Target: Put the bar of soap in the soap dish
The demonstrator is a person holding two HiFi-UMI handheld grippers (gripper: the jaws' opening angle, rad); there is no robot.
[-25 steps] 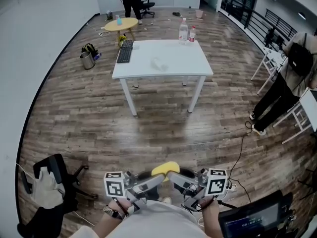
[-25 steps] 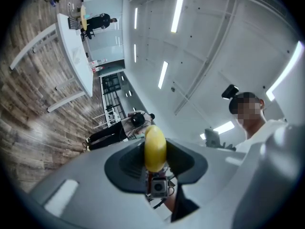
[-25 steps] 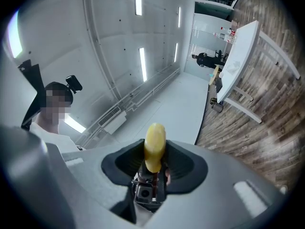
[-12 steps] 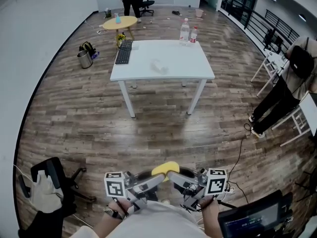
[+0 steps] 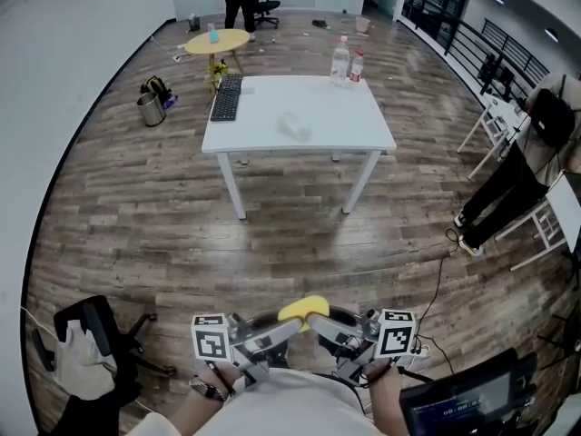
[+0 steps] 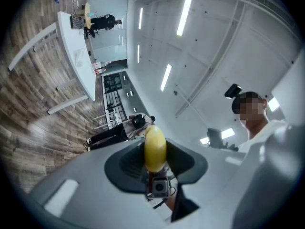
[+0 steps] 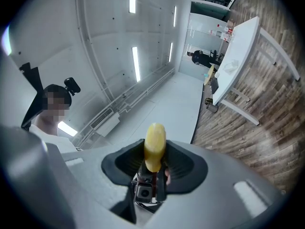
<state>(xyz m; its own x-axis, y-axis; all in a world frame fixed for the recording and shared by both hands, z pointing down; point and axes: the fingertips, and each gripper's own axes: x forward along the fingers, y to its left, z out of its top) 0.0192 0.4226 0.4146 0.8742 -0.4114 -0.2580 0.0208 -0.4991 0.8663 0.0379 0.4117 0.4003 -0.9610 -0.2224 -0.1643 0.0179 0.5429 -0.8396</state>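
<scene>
Facing each other, the left gripper [image 5: 289, 326] and right gripper [image 5: 319, 323] both have jaws closed on a yellow oval bar of soap [image 5: 303, 308]. The white desk [image 5: 345, 125] stands well ahead.

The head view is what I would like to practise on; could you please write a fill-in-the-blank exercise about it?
1. The left gripper and the right gripper meet at a bar of soap whose colour is ____.
2. Seen in the head view, the keyboard lies on the ____ side of the white table.
3. At that table's far edge stand two plastic ____.

Missing words: yellow; left; bottles.
</scene>
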